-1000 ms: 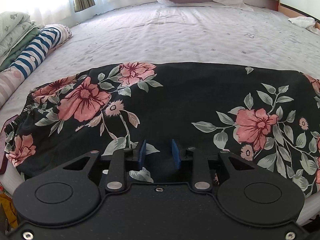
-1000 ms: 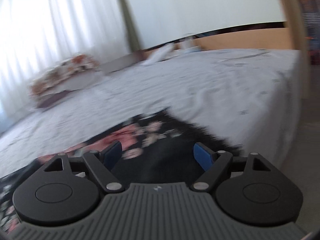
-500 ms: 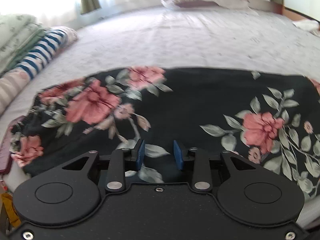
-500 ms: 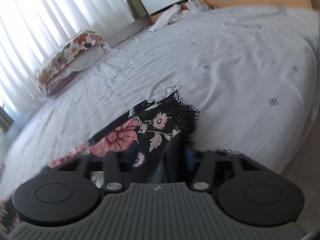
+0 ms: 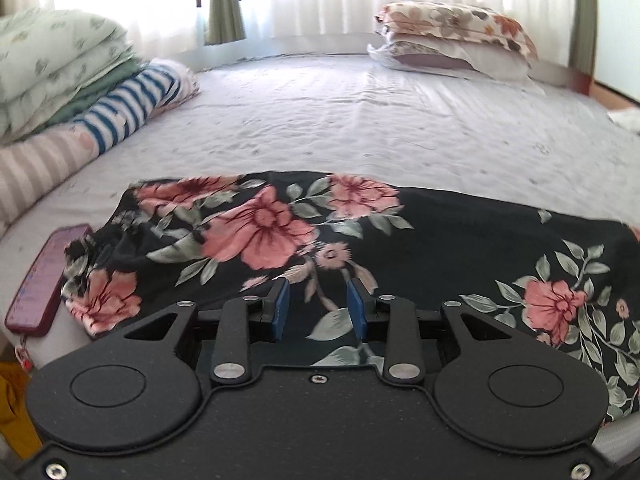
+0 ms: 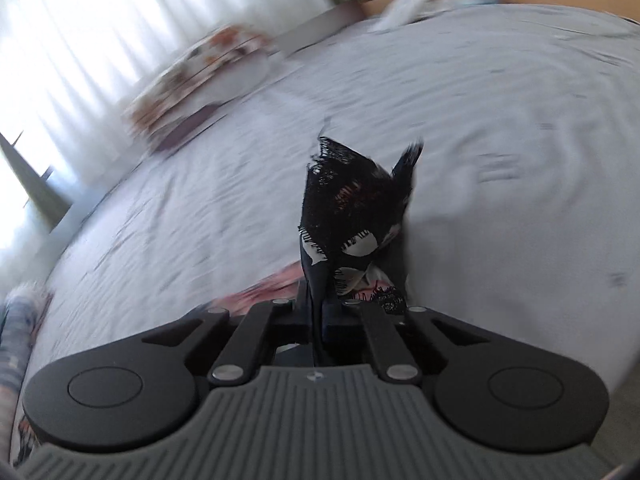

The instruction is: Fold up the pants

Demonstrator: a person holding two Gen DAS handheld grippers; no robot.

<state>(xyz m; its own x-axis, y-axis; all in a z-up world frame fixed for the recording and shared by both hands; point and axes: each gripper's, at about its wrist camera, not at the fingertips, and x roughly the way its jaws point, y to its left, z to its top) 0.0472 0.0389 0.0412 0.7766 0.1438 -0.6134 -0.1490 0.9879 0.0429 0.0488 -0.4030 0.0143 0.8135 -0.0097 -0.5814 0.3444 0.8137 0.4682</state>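
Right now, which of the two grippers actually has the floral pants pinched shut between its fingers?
The right gripper: clamped on a frayed end of the pants. The left gripper shows a gap between its blue pads.

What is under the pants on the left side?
The pants lie on the sheet; a phone pokes out beside their left edge. Anything under the cloth is hidden.
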